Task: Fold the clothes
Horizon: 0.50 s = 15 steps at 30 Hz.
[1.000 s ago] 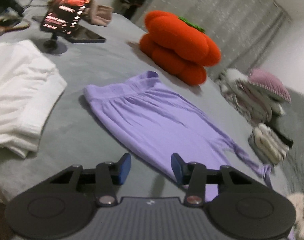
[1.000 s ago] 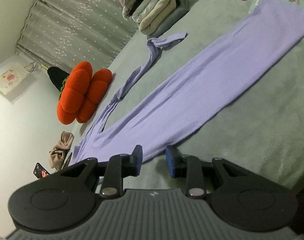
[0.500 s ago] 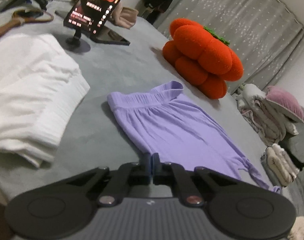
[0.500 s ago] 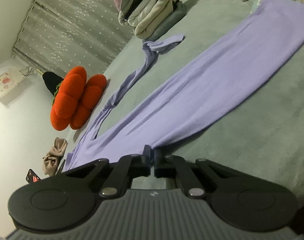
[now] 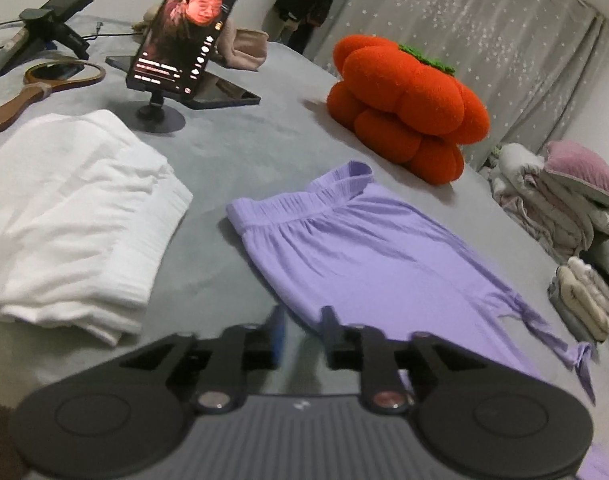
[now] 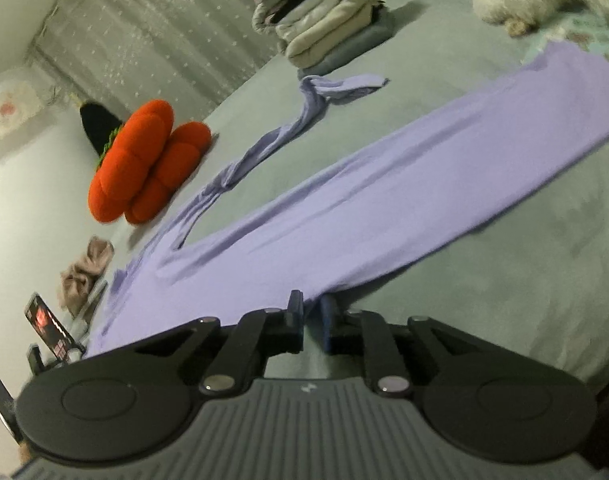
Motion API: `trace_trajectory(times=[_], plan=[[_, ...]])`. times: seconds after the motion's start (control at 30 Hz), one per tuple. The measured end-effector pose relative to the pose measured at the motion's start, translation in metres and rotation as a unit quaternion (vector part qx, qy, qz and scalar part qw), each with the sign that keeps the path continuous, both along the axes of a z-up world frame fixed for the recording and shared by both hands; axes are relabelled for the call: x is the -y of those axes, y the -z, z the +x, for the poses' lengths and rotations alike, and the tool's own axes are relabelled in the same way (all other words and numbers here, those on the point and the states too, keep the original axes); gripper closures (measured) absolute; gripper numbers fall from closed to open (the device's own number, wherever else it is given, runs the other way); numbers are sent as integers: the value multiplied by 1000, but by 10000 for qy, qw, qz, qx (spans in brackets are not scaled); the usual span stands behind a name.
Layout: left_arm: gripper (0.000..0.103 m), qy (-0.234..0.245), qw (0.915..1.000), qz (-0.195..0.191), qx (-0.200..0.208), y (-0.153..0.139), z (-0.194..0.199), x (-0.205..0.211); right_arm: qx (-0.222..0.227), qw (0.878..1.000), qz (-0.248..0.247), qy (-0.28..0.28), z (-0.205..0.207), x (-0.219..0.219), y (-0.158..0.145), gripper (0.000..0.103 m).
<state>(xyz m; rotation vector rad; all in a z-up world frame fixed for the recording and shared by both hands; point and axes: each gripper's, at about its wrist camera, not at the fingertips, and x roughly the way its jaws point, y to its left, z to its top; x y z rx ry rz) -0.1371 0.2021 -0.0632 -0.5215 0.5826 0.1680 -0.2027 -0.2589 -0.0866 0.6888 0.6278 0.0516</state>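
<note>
Your left gripper (image 5: 300, 330) and right gripper (image 6: 312, 320), jaws just reopened narrowly, grip nothing beside the soft lilac ribbed-waist trousers (image 5: 356, 256) on the grey velvety bedspread (image 5: 240, 152).

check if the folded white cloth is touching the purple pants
Apart. The left wrist view shows a clear strip of grey bed between the folded white cloth and the waistband end of the purple pants.
</note>
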Motion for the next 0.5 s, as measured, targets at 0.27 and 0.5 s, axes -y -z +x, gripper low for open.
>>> trace_trajectory(times=[0.27, 0.5], plan=[[61, 258, 9985, 377, 308, -24, 6, 20, 148, 9980, -490, -361, 6, -14, -21, 64], [52, 926, 9941, 428, 355, -36, 46, 57, 245, 9928, -920, -726, 42, -34, -31, 64]])
